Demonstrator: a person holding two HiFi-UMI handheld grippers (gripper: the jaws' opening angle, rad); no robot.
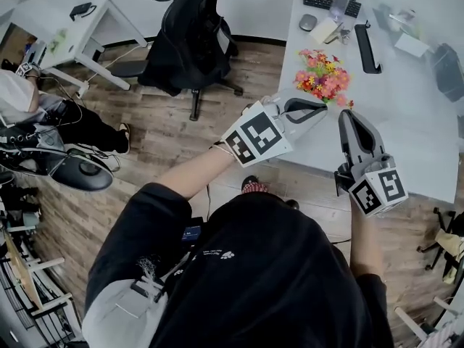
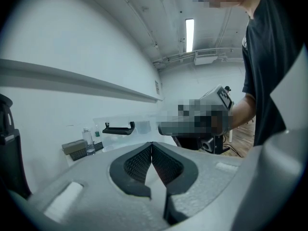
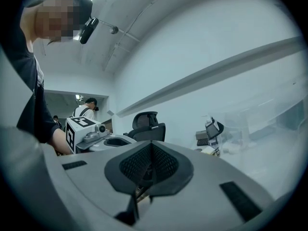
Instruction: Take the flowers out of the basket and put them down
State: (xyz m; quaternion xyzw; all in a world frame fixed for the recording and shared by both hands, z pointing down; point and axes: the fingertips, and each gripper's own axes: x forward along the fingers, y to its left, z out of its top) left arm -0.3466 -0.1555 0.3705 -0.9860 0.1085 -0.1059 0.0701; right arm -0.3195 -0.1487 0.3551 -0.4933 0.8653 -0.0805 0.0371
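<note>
Flowers rest on table near closed left gripper and right gripper.

Cool, even light falls from a ceiling strip lamp; both gripper views bulge fisheye-style, corners dark.

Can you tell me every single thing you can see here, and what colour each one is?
flowers: one bunch, pink, yellow and orange, on the table
table: one, white, at the right
keyboard: one, dark, at the table's far end
mouse: one, grey, near the keyboard
bottle: one, clear, by the keyboard
office chair: one, black, on the wooden floor
small desk: one, white, far left
basket: none that I can make out
left gripper: one, grey, shut and empty, beside the flowers
right gripper: one, grey, shut and empty, over the table
</note>
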